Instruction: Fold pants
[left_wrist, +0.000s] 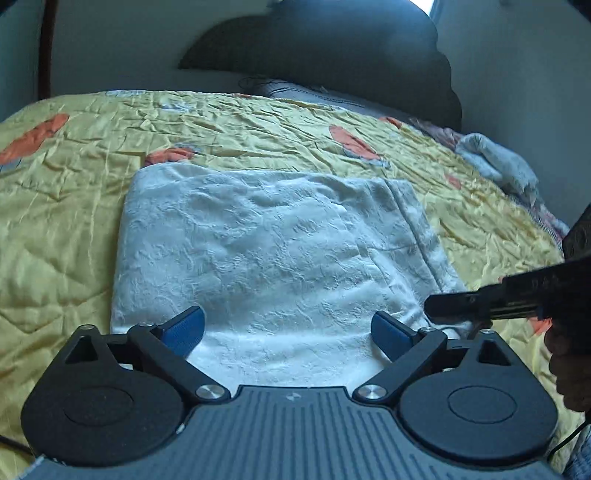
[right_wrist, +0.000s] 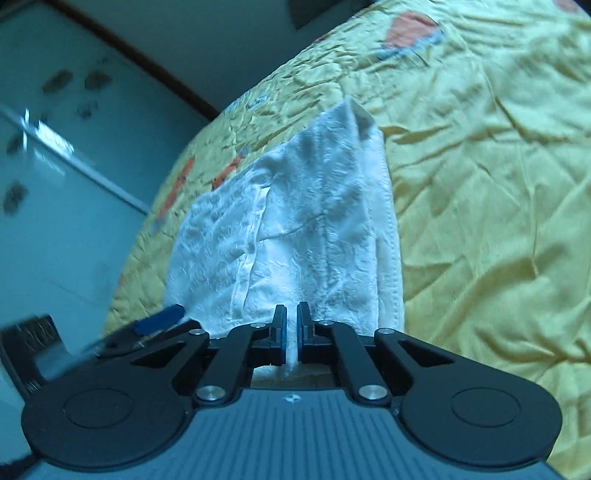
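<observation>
White pants (left_wrist: 273, 254) lie folded on the bed (left_wrist: 66, 221); right gripper (right_wrist: 291, 332) pinches their near edge for lifting, left gripper (left_wrist: 288, 332) spread, ready.

Readable text: none in either view.
Left gripper (left_wrist: 288, 330) body: only a small pale emblem at the middle of the ribbed top, no letters to make out.
Right gripper (right_wrist: 291, 328) body: the same small emblem, too small to read.
Bedspread (left_wrist: 74, 221): orange patches, no lettering.
</observation>
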